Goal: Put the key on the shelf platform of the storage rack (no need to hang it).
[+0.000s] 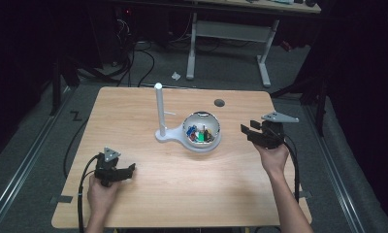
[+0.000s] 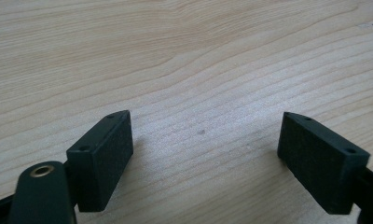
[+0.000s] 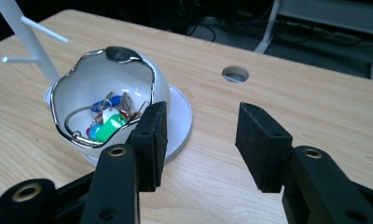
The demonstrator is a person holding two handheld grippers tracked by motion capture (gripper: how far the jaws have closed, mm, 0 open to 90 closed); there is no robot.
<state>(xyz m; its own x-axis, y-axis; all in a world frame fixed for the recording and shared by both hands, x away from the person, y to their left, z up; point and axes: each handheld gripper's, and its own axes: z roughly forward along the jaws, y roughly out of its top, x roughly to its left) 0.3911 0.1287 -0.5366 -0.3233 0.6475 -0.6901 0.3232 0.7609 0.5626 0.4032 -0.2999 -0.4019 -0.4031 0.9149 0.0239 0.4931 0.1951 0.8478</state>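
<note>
1. You sit at a wooden table [image 1: 148, 194] with a gripper in each hand, your forearms coming in from the near edge.
2. Your left gripper [image 1: 130, 168] rests low near the table's front left corner, well apart from everything else. Its jaws stand wide open with only bare wood between them, as the left gripper view shows.
3. Your right gripper [image 1: 246, 132] hovers at the right side of the table, pointing left toward a white bowl [image 1: 214, 127]. Its jaws are parted and hold nothing; in the right gripper view [image 3: 201, 140] the left jaw overlaps the bowl's near wall, but you cannot tell whether it touches.
4. The bowl sits near the middle of the table on a round white base [image 3: 180, 121]. It has a wavy metal rim [image 3: 149, 77] and is tipped so its opening faces your right gripper.
5. Inside the bowl lies a bunch of keys [image 3: 107, 119] with blue, green and white tags on a metal ring.
6. A white post [image 1: 159, 109] with small pegs stands upright just left of the bowl, joined to the same base.
7. A round hole [image 1: 219, 103] pierces the table behind the bowl.
</note>
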